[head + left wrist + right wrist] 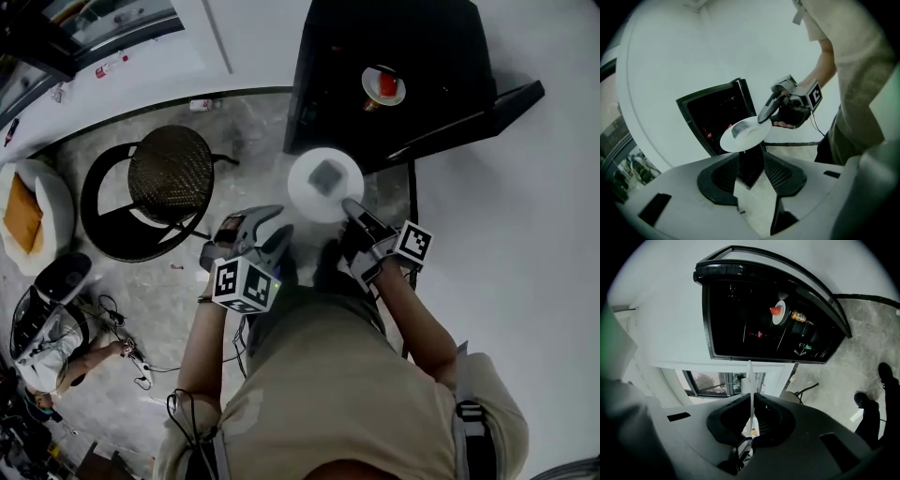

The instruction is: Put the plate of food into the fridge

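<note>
Plate [324,185], carrying a dark piece of food [326,175], is held in the air just in front of the open fridge [394,75]. The right gripper [352,208] is clamped on its near rim, the plate edge-on between its jaws. The left gripper [274,225] is just left of the plate, jaws apart and empty.
</note>
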### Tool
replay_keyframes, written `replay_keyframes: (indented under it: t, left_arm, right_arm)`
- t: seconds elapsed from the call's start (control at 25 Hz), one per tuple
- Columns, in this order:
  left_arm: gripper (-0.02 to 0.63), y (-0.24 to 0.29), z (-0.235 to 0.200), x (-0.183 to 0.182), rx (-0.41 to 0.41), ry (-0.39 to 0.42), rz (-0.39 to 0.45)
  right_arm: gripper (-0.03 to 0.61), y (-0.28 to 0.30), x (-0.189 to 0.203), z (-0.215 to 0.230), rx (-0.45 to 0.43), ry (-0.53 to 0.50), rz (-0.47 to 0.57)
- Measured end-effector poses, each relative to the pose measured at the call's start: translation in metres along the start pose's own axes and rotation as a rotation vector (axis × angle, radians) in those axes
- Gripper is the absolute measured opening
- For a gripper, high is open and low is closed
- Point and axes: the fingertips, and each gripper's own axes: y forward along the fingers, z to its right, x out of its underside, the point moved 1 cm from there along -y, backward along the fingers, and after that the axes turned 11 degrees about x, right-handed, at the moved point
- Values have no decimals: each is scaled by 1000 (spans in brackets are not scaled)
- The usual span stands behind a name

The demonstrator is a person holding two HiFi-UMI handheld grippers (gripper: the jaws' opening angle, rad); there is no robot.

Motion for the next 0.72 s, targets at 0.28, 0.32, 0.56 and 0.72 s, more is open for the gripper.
replay_keyframes:
  t: [0.28,0.32,0.56,0.72]
  left_arm:
    - [184,-5,-31,10,116,-593,404]
    - [193,-2,-37,15,139,-693,467]
    - [207,27,-40,39,268,-899,559]
    - [207,42,-41,45,321,-988,611]
  right_arm:
    - [31,21,4,-2,-34,-23,15]
    - [31,24,4,-1,-42,-26,16]
    - [31,37,10,4,-61,-48,43]
    - [31,39,4,11,-56,-59,72]
